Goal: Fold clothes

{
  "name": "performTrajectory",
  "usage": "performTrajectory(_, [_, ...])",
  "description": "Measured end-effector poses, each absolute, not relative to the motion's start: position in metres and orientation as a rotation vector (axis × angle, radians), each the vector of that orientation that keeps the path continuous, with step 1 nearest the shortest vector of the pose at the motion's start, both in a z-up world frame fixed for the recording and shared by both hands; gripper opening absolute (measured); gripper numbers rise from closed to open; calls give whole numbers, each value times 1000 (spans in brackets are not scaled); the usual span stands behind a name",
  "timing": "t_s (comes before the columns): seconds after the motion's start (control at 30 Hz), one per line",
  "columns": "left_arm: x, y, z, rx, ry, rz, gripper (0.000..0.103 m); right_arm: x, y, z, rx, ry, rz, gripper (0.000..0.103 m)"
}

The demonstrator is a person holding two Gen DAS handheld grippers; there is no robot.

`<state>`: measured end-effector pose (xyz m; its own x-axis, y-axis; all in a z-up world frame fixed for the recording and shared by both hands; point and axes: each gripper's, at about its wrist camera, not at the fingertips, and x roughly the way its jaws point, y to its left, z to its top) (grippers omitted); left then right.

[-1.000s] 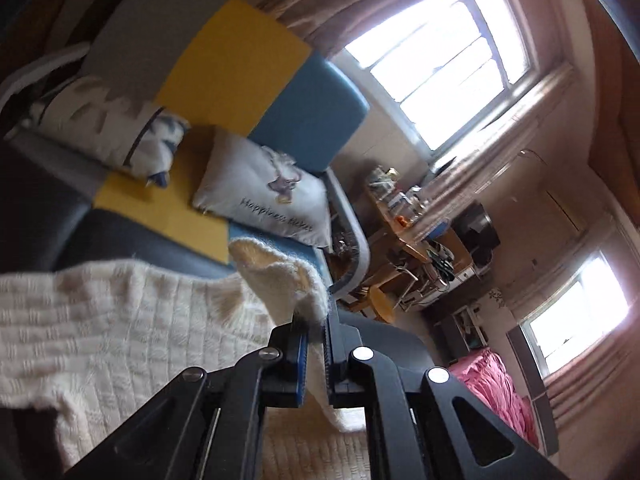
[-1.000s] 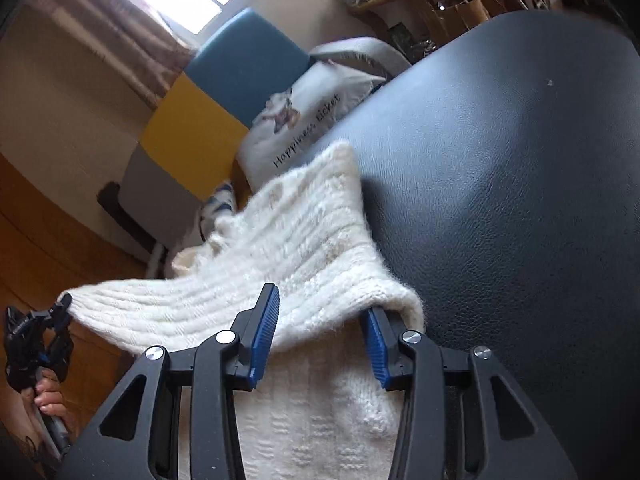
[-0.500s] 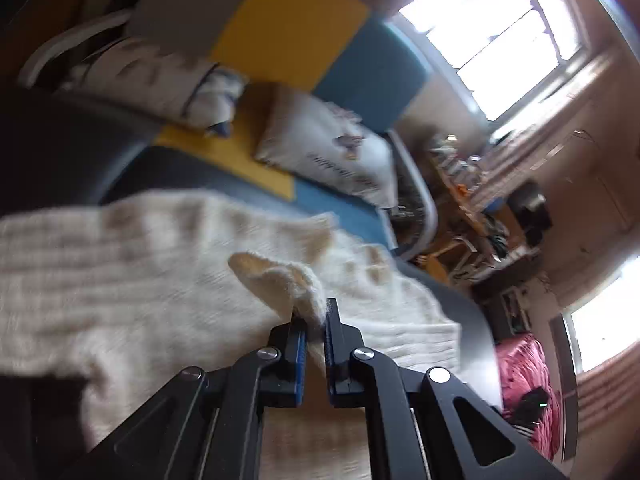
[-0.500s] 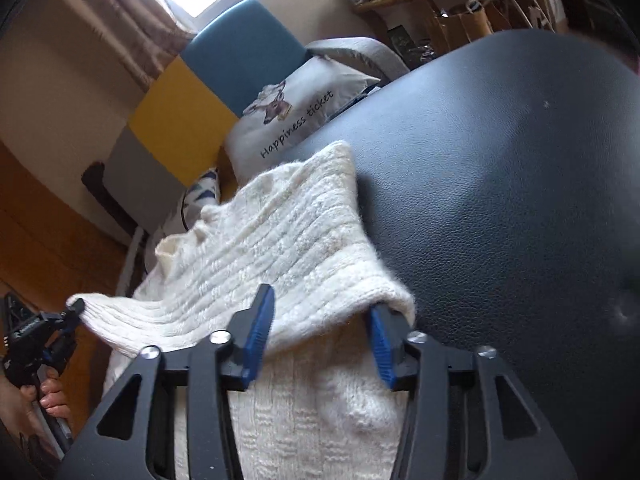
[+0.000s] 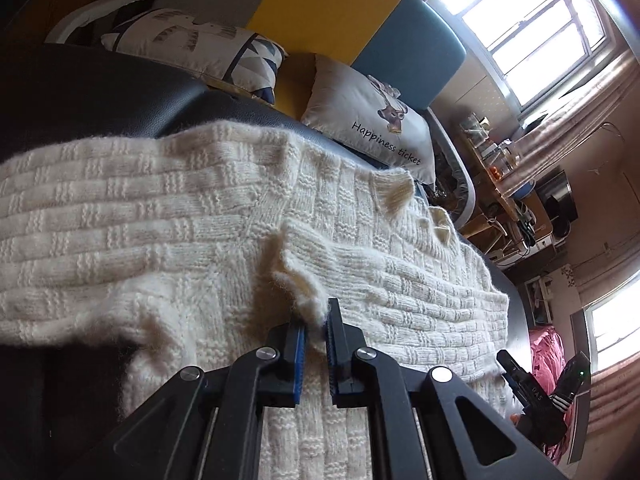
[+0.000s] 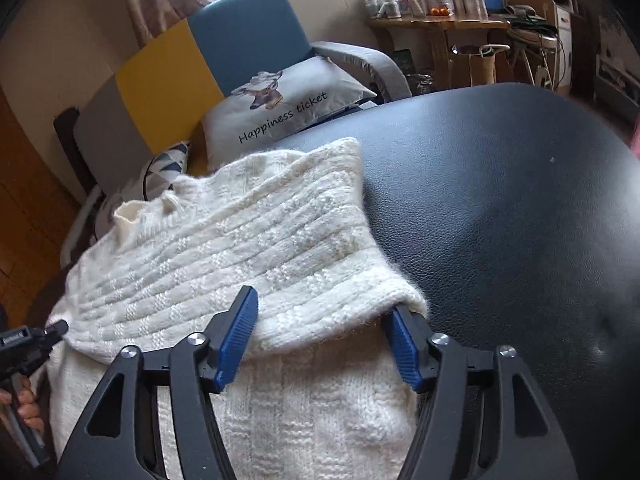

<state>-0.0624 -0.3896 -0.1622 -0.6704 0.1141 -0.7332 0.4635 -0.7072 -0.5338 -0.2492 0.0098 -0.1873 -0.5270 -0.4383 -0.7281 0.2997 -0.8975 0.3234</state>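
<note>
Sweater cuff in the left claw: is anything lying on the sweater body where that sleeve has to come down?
Nothing visible. The left claw pinches the cuff over the cream sweater, whose knit surface lies bare. The pillows sit behind it on the sofa, and the right claw is open at the far edge.

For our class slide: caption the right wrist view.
Open right claw straddles a folded cream knit sweater on a black padded surface.
</note>
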Motion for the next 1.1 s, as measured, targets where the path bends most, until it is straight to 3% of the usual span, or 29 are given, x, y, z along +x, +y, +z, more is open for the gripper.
performTrajectory(0.23, [-67,-395,-160,1161,1097,-2473,8,-252,4,-187,1219,-261,-2381,88])
performTrajectory(0.33, [-68,-395,-162,1172,1094,-2468,8,-253,-12,-188,1230,-163,-2371,100])
performTrajectory(0.47, [-68,-395,-165,1183,1093,-2460,8,-255,-21,-189,1257,-119,-2395,103])
performTrajectory(0.6, [-69,-396,-167,1189,1081,-2467,8,-260,-18,-184,1258,-130,-2378,102])
performTrajectory(0.73, [-70,-395,-168,1202,1043,-2467,11,-270,-1,-187,1254,-294,-2345,101])
performTrajectory(0.93, [-68,-394,-171,1218,977,-2438,10,-259,14,-162,1097,-416,-2380,92])
performTrajectory(1.1, [-68,-395,-171,1232,994,-2417,10,-271,19,-184,1231,-486,-2316,92])
